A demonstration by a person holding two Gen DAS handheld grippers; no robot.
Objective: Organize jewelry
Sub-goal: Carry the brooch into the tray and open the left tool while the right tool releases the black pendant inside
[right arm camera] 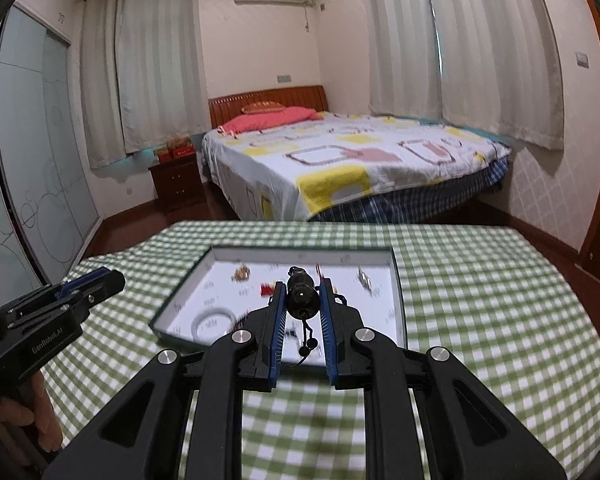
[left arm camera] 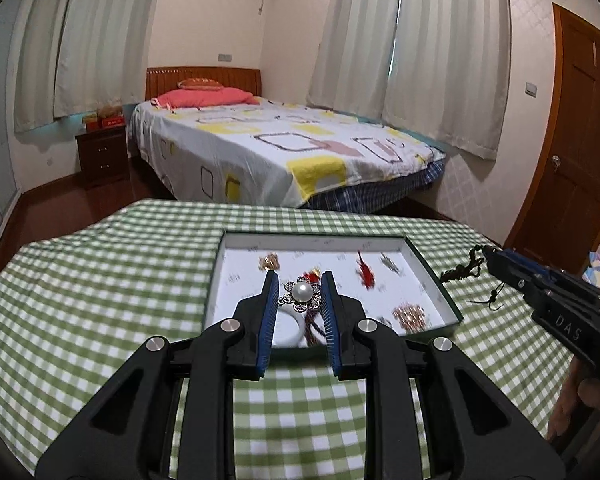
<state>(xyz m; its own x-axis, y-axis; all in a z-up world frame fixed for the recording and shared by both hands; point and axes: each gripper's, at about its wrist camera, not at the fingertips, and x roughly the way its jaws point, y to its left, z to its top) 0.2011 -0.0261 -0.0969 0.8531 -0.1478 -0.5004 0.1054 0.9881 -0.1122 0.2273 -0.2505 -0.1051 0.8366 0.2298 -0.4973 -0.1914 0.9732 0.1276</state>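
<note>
The worktop [left arm camera: 112, 280] wears a matt woven cloth in green and white checks, and on it sits a shallow tray [left arm camera: 436, 280] that looks like cardboard, white paper inside with a dark rim. The left tongs [left arm camera: 299, 280] are matt black plastic with ribbed blue pads [left arm camera: 269, 320] and shiny metal pivot pins, pinching a brooch [left arm camera: 301, 294] of glittering silvery metal round a glossy pearl. The right tongs [right arm camera: 302, 290] clasp a dark, dull-sheened bead [right arm camera: 302, 295] on black cord.
</note>
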